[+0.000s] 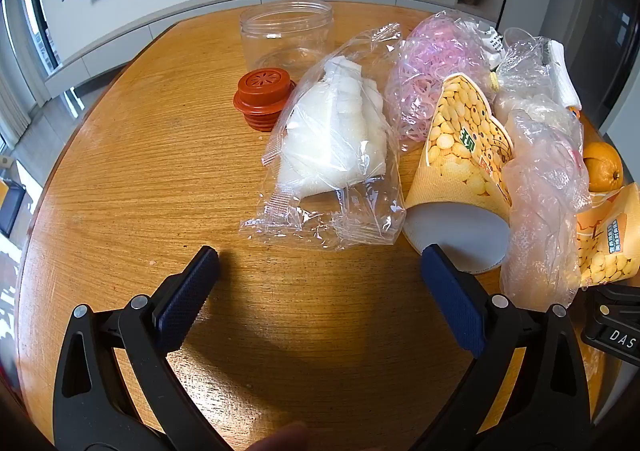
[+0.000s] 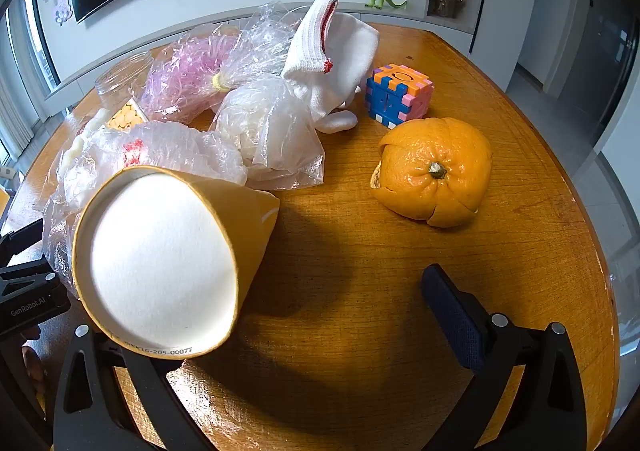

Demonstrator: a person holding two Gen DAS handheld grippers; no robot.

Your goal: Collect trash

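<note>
**Both grippers poised over cluttered table, nothing picked**

Left gripper [image 1: 320,263] hovers above bare wood, jaws spread wide and empty, aimed at the clear wrapper [image 1: 328,155] just ahead. Right gripper [image 2: 332,315] likewise spread; the tipped paper cup [image 2: 160,263] hides its left finger and lies partly between the jaws, unpinched. Orange peel [image 2: 436,171] sits farther ahead on the table [image 2: 540,251]. Wide spread probably readies for bulky trash.

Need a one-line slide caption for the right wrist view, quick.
Open right gripper above the wooden table, facing a tipped paper snack cup, crumpled plastic bags and orange peel.
</note>
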